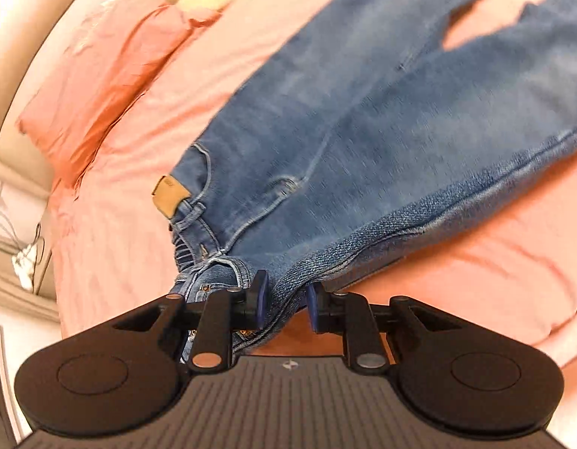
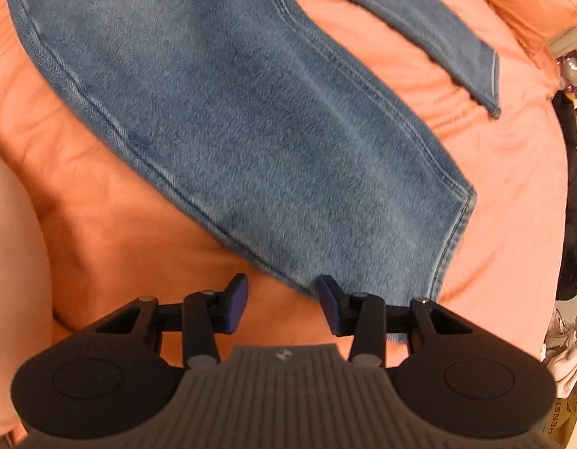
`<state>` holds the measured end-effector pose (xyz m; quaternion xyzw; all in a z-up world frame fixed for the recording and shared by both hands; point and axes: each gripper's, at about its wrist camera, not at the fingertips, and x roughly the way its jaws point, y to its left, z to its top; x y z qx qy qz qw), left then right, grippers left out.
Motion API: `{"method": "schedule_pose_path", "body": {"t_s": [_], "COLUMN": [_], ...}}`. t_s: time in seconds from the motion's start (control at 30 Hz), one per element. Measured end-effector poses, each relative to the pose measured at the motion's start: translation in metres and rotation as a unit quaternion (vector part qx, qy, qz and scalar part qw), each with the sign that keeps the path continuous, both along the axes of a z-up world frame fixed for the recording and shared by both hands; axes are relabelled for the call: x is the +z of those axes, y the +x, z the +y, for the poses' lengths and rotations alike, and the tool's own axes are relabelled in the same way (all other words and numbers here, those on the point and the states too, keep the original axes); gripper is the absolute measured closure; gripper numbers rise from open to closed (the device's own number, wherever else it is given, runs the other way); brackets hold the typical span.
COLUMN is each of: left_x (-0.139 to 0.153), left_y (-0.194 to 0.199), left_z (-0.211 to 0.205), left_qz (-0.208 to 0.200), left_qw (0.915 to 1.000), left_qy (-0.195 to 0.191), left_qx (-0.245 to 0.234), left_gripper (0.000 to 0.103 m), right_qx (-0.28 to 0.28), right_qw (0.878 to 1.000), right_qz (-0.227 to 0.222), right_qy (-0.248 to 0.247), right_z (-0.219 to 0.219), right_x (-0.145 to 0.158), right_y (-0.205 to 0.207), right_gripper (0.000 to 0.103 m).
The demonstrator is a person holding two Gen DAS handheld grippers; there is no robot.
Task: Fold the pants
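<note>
Left gripper is pinching the waistband end of the jeans spread on the pink bedsheet, right gripper hangs wide open by a leg hem, and I'd guess thick, floppy denim grabs best at seams.

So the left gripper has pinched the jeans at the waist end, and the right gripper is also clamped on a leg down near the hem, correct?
Not quite. The left gripper does pinch the jeans at the waist end, but the right gripper is not clamped on anything. The right wrist view shows its jaws standing apart, open, by the leg near the hem, with the orange bedsheet visible between them.
</note>
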<state>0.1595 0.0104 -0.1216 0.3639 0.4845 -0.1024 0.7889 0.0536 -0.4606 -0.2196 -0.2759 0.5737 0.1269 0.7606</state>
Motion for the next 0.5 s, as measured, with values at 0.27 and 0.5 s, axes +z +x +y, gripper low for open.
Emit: {"method": "schedule_pose_path", "body": {"t_s": [0.27, 0.5], "left_x": [0.020, 0.057], "left_y": [0.008, 0.009], "left_z": [0.007, 0.025], "left_qz": [-0.015, -0.050], "left_qw": [0.9983, 0.9931], "left_qy": [-0.041, -0.084], "left_qx": [0.039, 0.065], "left_gripper": [0.079, 0.079], "right_qx": [-0.003, -0.084], "right_qw": [0.997, 0.963], "right_qz": [-0.077, -0.255], "right_qy": [-0.006, -0.016], "right_z": [0.006, 0.011], "right_x": [0.006, 0.099], "right_y": [-0.008, -0.012], "right_gripper": [0.098, 0.103]}}
